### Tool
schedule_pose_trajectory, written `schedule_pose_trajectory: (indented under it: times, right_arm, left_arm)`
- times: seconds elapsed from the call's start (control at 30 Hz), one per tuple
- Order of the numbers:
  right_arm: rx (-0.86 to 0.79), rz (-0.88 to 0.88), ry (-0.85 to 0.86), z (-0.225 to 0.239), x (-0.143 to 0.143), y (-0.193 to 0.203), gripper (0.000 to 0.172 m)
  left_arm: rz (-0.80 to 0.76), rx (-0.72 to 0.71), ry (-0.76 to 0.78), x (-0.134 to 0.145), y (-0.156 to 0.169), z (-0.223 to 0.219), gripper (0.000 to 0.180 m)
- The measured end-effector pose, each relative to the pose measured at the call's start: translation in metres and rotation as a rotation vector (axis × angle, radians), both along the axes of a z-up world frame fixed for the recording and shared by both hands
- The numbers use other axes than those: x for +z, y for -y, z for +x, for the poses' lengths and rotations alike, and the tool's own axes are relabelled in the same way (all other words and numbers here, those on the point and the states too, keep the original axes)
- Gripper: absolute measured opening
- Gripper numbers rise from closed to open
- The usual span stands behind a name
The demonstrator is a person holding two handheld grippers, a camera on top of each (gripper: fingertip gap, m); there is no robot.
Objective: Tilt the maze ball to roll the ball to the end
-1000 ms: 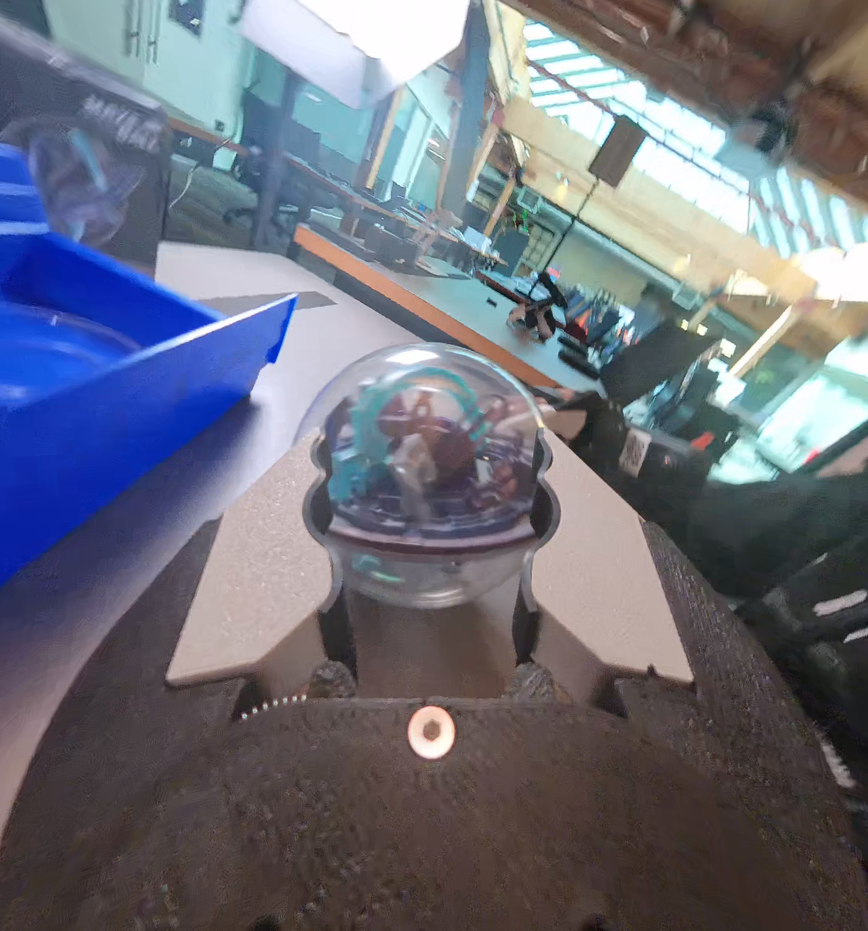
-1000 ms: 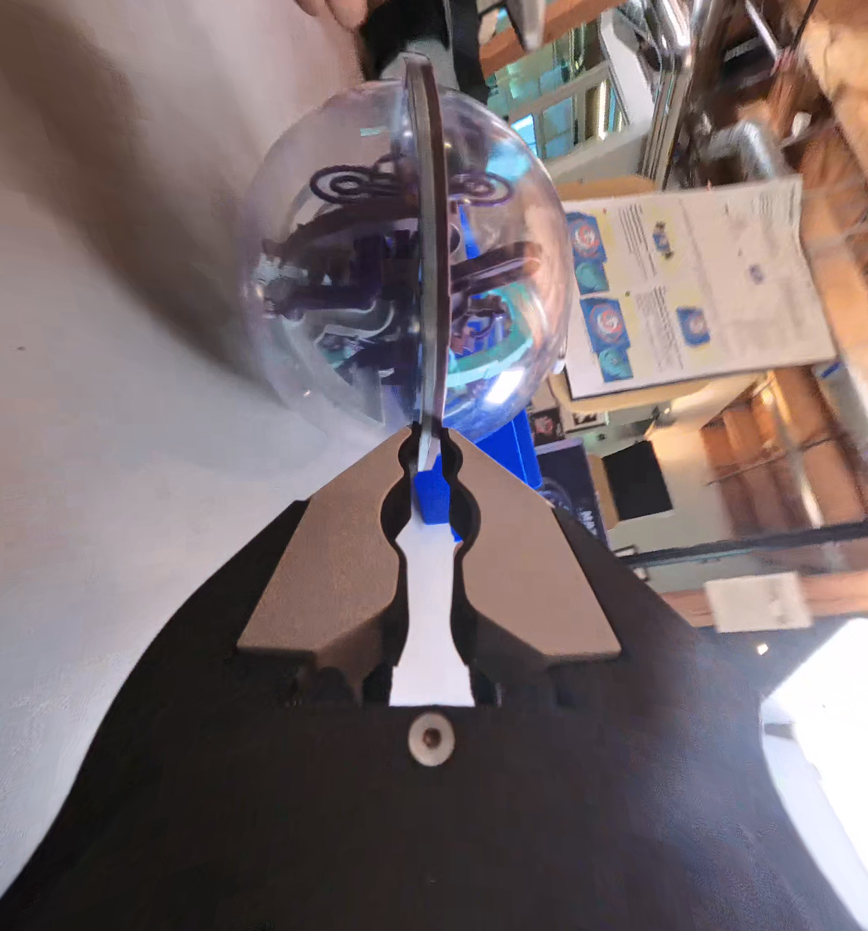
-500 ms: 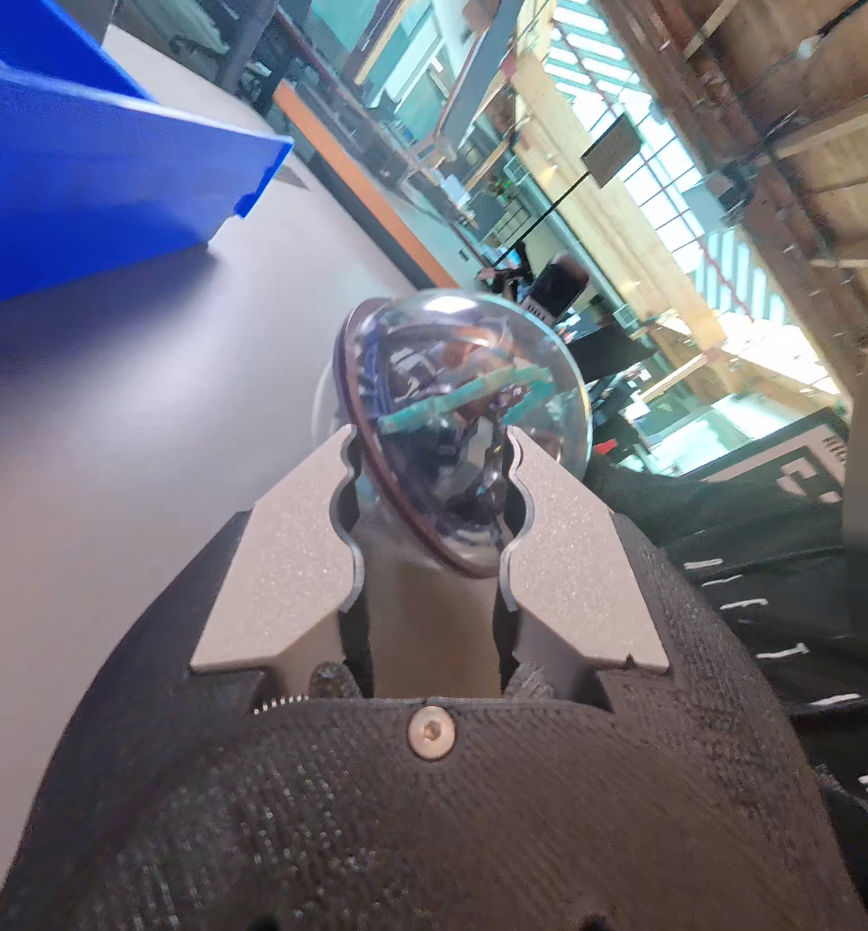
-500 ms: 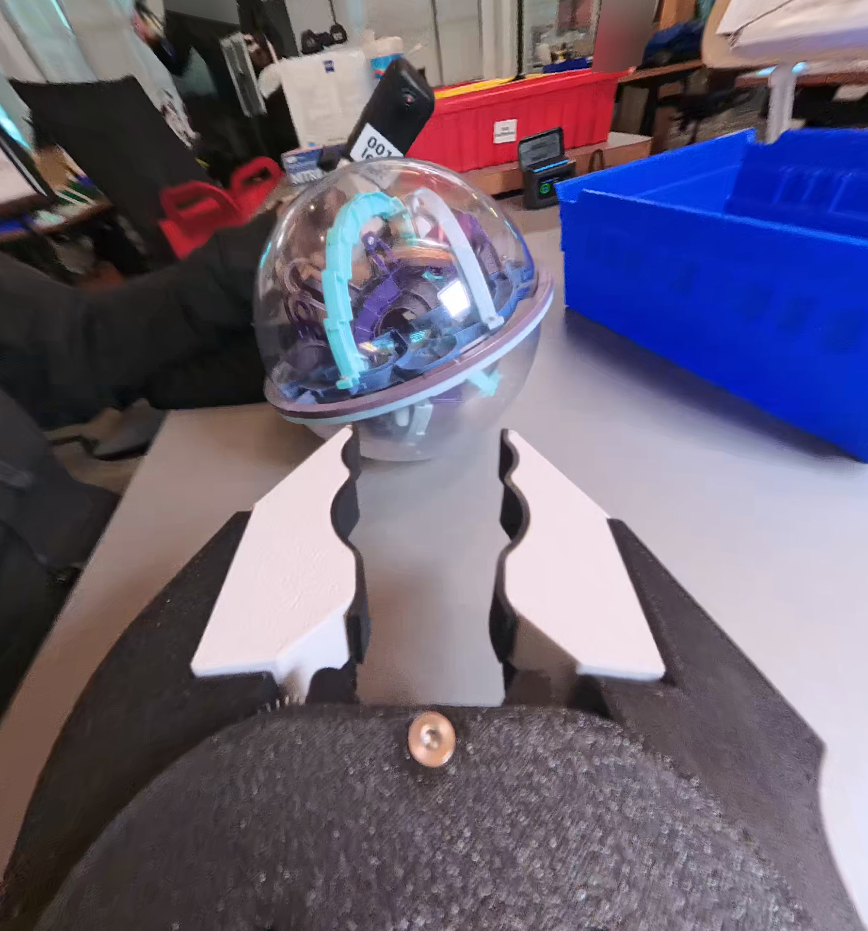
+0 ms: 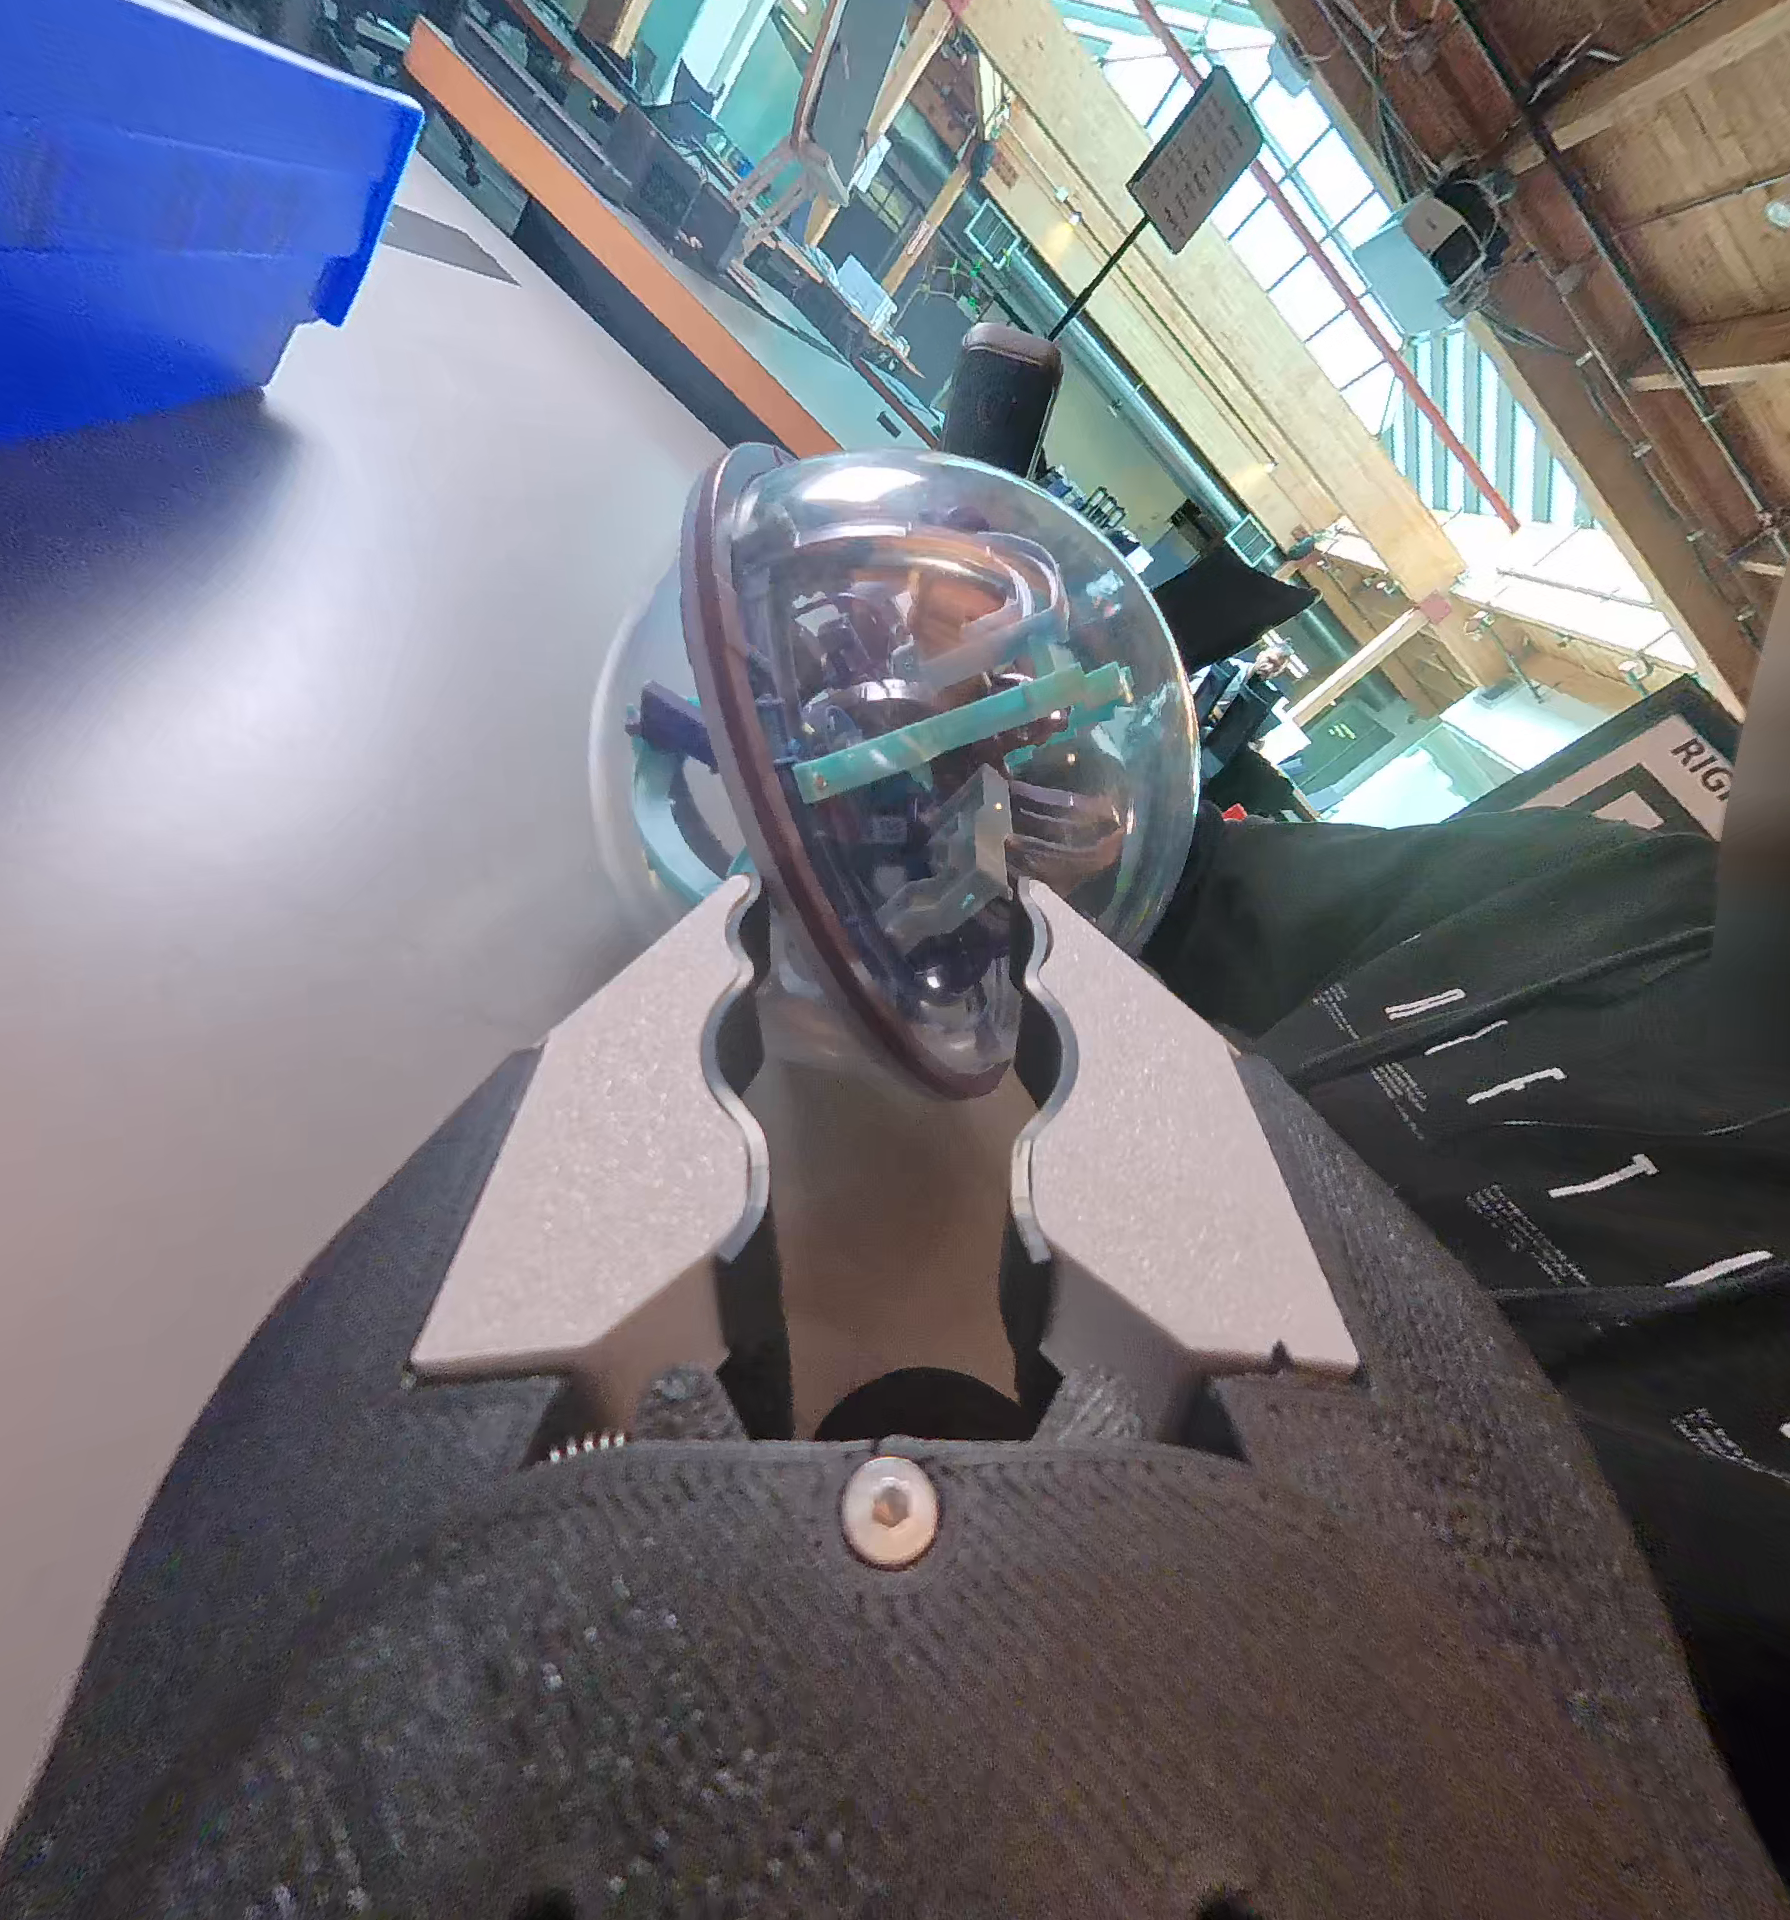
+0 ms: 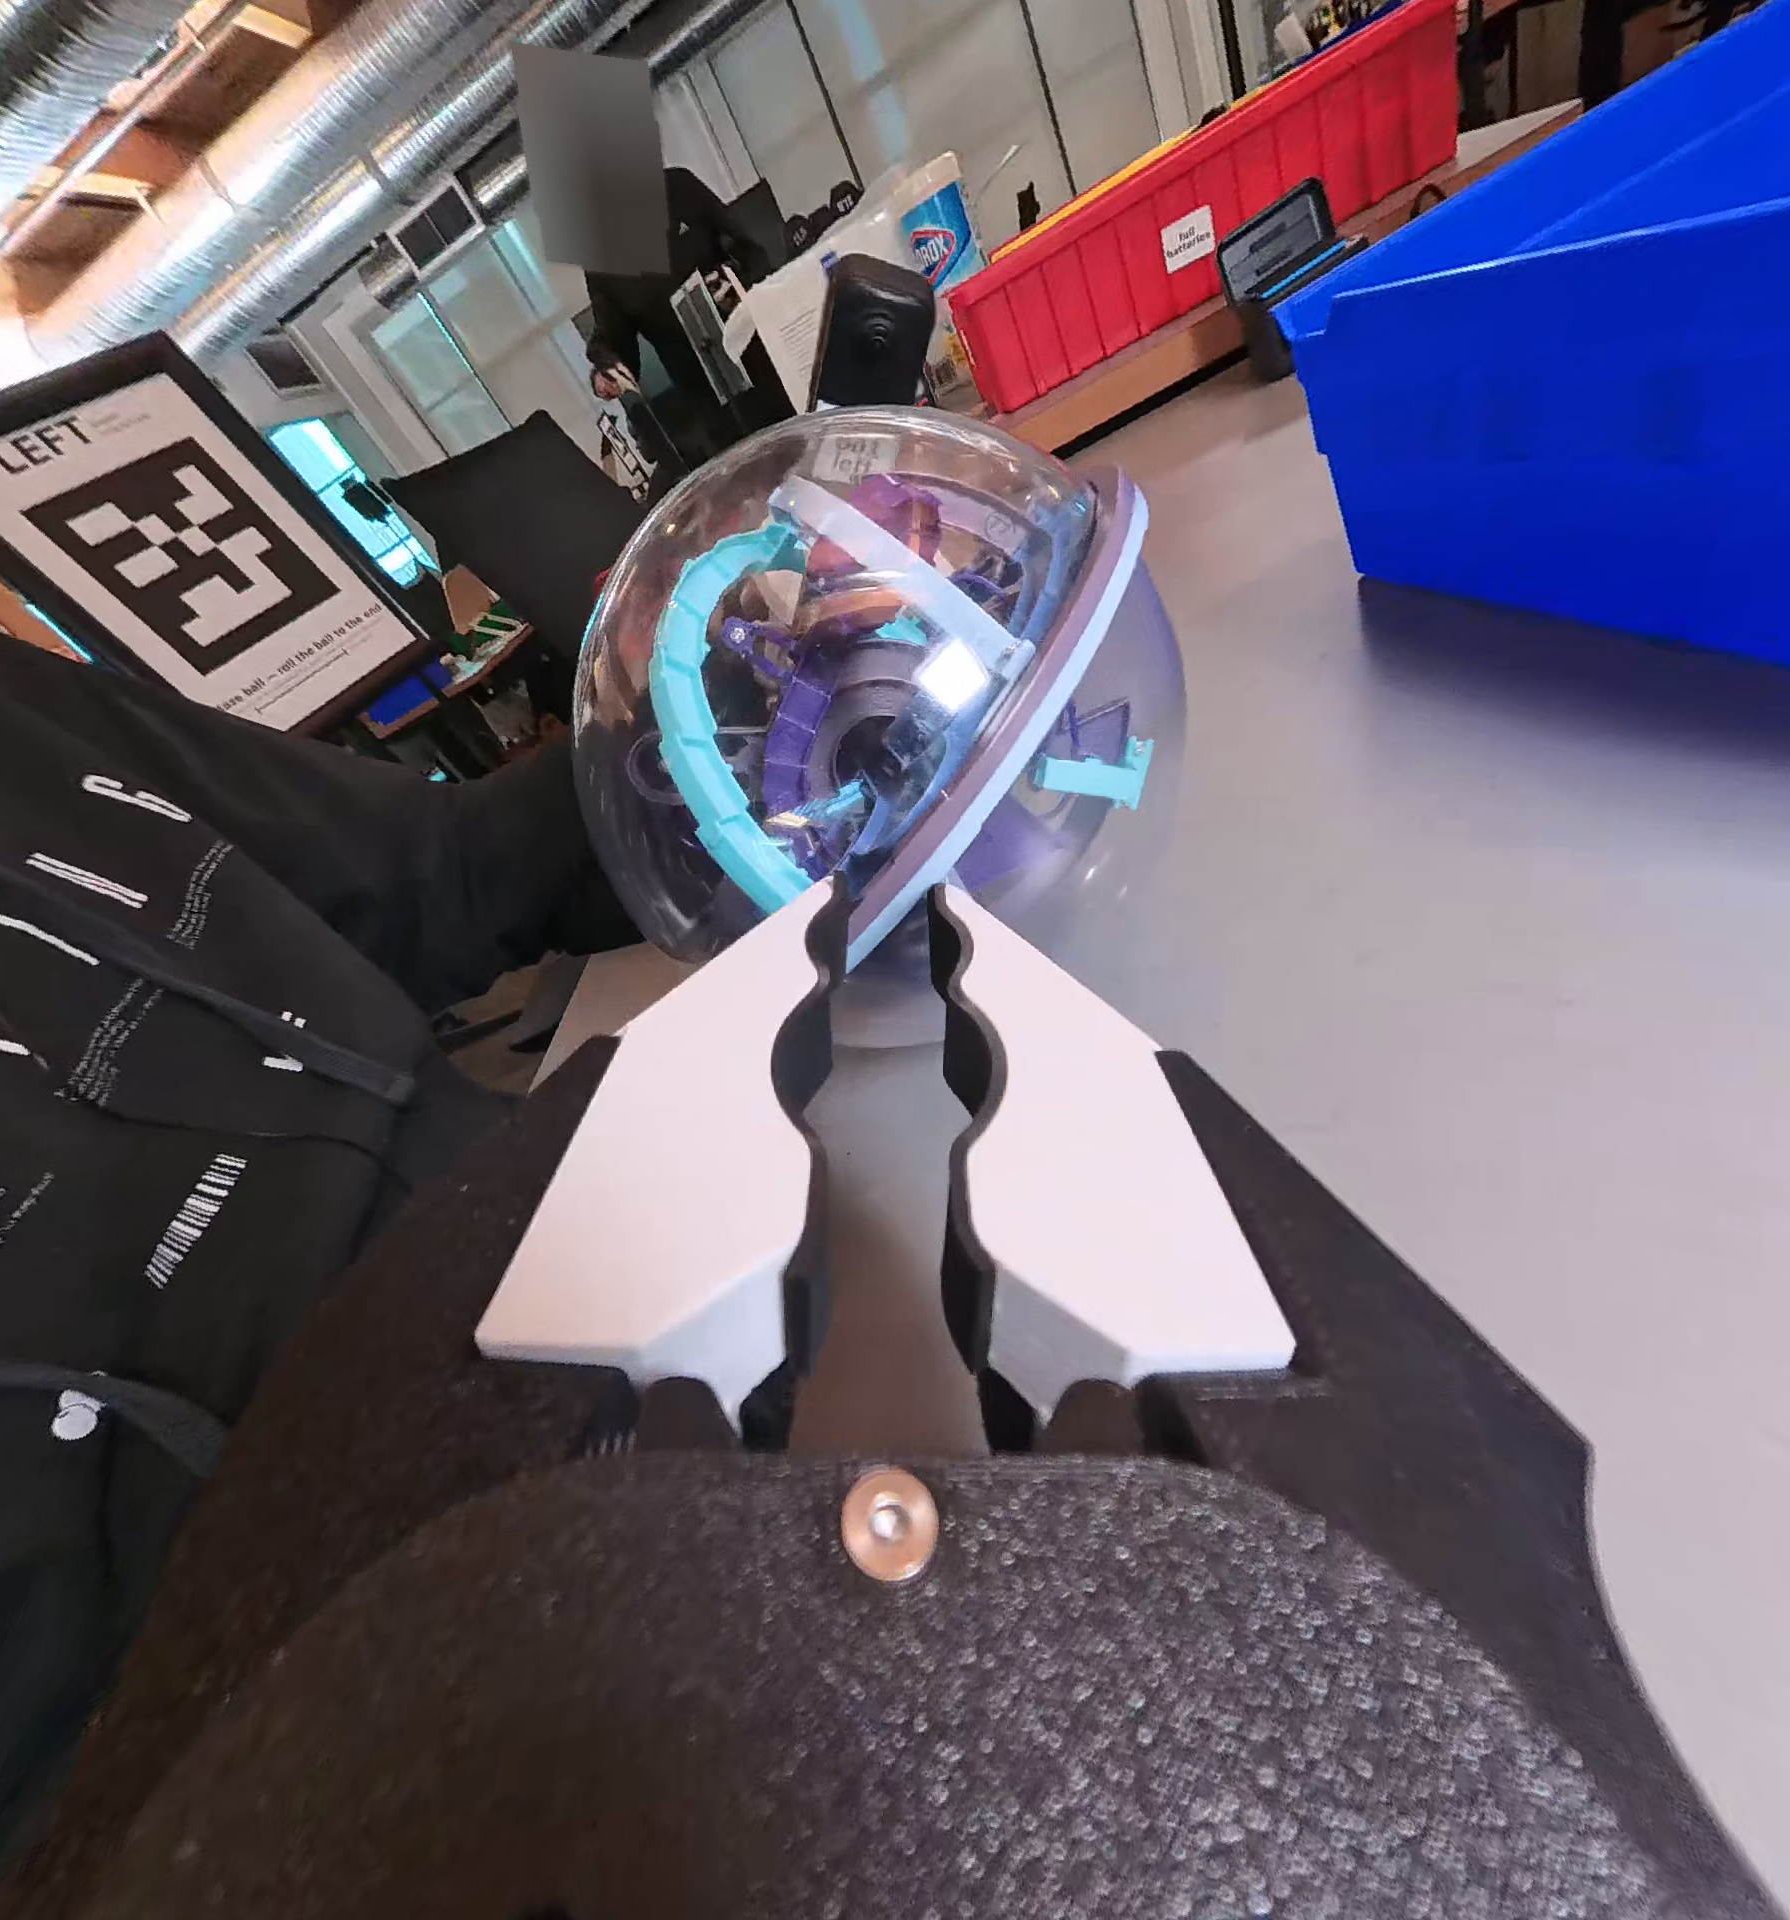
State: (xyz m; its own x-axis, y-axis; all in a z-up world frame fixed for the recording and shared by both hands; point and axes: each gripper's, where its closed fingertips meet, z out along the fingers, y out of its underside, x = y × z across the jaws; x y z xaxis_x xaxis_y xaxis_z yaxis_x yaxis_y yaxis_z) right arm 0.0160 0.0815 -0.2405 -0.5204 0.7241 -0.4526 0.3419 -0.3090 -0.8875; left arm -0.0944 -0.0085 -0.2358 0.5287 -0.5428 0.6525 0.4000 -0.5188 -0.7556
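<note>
The maze ball [image 5: 932, 748] is a clear sphere with teal and purple tracks inside and a dark rim around its middle. In the left wrist view it sits tilted between my left gripper's [image 5: 886, 904] grey fingers, which press on its lower part on both sides. In the right wrist view the maze ball [image 6: 870, 686] leans over the grey table [image 6: 1442, 1039]. My right gripper [image 6: 886, 904] has its white fingers nearly together, with the ball's slanted rim wedged between the tips. I cannot pick out the small ball inside.
A blue bin [image 5: 143, 239] stands on the table at the upper left; in the right wrist view the blue bin [image 6: 1597, 364] is at the upper right. A red bin [image 6: 1182, 239] and a person stand behind. A black sleeve [image 6: 143, 935] and a marker sign [image 6: 174, 561] are at the left.
A second ago my right gripper pinched the rim; it let go, stood open before the ball, and has come together on the rim again. My left gripper's fingers narrowed on the ball, which tilted further.
</note>
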Motion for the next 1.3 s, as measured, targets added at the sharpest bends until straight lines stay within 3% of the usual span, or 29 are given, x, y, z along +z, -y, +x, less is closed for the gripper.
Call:
schedule_pose_trajectory:
  times: [0.1, 0.13, 0.17, 0.47, 0.83, 0.93, 1.3]
  right_arm:
    - [-0.005, -0.041, 0.011, 0.000, 0.000, -0.004, 0.009]
    - [-0.012, -0.060, 0.019, -0.001, 0.000, -0.007, 0.007]
    - [-0.014, -0.081, 0.027, -0.001, 0.000, -0.009, 0.005]
    - [-0.042, -0.104, 0.006, 0.000, 0.003, -0.016, 0.005]
    - [-0.072, -0.022, -0.045, 0.005, 0.006, -0.017, 0.006]
    - [-0.070, -0.013, -0.059, 0.006, 0.007, -0.017, 0.005]
    - [-0.089, 0.007, -0.060, 0.005, 0.006, -0.019, 0.009]
  left_arm:
    - [0.044, 0.010, -0.059, 0.002, 0.001, 0.002, 0.037]
    - [0.055, 0.017, -0.068, 0.003, 0.001, 0.002, 0.027]
    - [0.061, 0.035, -0.075, 0.003, 0.000, 0.000, 0.005]
    - [0.064, 0.099, -0.116, 0.000, -0.009, -0.001, 0.005]
    - [0.076, -0.018, -0.172, -0.005, 0.003, 0.017, 0.022]
    - [0.082, 0.004, -0.199, -0.005, 0.001, 0.016, 0.005]
    - [0.078, 0.072, -0.226, -0.006, -0.005, 0.008, 0.006]
